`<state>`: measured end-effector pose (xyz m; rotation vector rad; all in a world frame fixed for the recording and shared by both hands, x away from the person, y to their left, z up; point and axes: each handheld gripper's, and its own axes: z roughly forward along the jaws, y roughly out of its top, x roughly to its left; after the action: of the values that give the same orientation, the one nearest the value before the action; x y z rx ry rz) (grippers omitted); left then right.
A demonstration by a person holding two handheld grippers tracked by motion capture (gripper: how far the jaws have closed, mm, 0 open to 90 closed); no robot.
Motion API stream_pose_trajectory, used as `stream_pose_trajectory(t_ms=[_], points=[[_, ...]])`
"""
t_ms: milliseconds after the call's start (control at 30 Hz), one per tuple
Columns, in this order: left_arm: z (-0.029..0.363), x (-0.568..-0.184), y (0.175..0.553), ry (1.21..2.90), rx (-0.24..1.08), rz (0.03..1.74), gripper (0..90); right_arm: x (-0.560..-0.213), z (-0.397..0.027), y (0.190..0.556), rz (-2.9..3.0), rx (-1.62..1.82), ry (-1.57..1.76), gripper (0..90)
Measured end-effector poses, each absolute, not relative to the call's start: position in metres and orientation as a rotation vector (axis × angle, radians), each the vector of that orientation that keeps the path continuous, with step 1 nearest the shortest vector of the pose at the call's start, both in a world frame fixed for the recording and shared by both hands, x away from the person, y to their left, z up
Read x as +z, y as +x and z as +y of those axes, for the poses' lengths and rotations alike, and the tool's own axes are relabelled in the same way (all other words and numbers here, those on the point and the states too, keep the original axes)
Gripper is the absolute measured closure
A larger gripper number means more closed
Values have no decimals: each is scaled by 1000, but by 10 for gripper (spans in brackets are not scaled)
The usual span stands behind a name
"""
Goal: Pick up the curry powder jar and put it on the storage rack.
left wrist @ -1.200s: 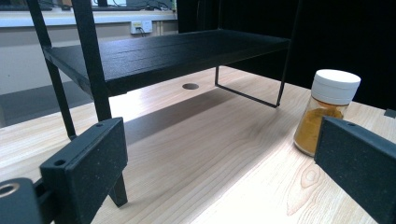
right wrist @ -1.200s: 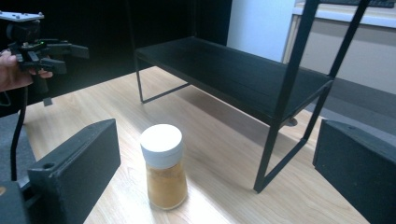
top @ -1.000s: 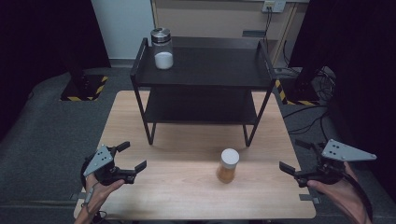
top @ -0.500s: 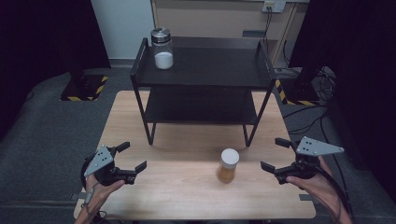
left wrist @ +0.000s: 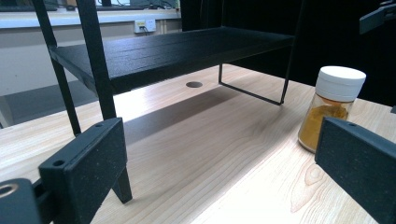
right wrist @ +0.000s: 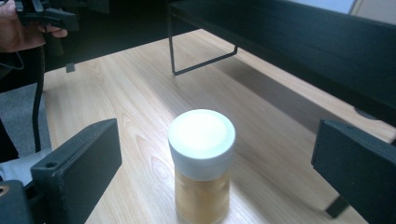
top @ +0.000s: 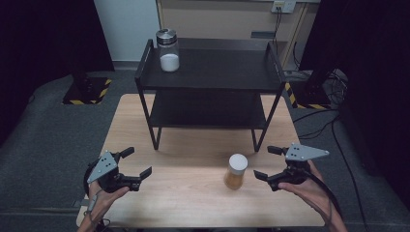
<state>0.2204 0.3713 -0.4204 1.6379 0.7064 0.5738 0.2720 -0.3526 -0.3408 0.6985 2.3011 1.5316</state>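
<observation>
The right gripper (top: pixel 270 168) is held spread wide just right of the spice jar (top: pixel 236 172), which stands upright near the table's (top: pixel 193 203) front edge. The jar's glass body, apparently below the white cap, should be squarely straddled before closing. The left gripper (top: pixel 133 166) is released, idle, well apart.
</observation>
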Motion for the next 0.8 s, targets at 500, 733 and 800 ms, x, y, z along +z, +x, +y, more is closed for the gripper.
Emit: stream_pose_trajectory(t_ms=[500, 733, 800], points=[[371, -420, 221, 1645, 580, 699, 9, -370, -316, 296, 2368, 1503, 722, 47], [370, -420, 221, 1652, 584, 700, 9, -378, -301, 304, 2395, 1452, 710, 97], [370, -420, 221, 1653, 585, 701, 9, -379, -298, 305, 2403, 1435, 697, 124]])
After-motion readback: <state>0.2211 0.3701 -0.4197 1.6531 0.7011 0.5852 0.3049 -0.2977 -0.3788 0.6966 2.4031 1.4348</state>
